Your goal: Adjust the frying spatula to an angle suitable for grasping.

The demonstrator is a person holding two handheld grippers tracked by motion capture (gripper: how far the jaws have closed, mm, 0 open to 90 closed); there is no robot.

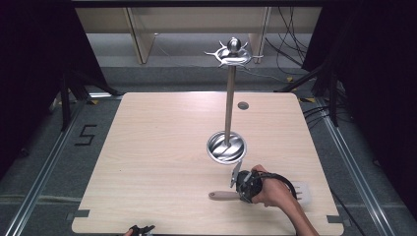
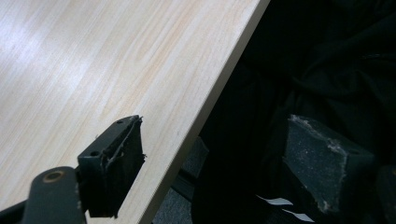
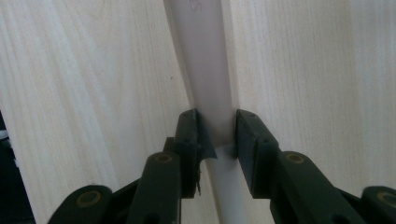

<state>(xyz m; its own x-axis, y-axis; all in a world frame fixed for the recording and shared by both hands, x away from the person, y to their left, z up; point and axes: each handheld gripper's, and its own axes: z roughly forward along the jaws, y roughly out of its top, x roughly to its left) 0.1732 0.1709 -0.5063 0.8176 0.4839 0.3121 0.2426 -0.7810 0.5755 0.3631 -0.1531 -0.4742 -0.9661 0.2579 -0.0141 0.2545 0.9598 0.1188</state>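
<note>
Right hand (image 1: 275, 192) reached in from lower right of high view, wrist bent, right gripper (image 1: 244, 187) pointed down at table (image 1: 162, 147). Jaws clenched on handle of spatula (image 3: 212, 93), lying flat lower right of centre, slotted blade beyond hand. Left gripper (image 1: 141, 229) sat at bottom edge, jaws released, empty, over table rim. Utensil stand (image 1: 227, 142) stood centre; base dish held nothing.

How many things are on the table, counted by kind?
Metal rack: 1
Spatula: 1
Total: 2
</note>
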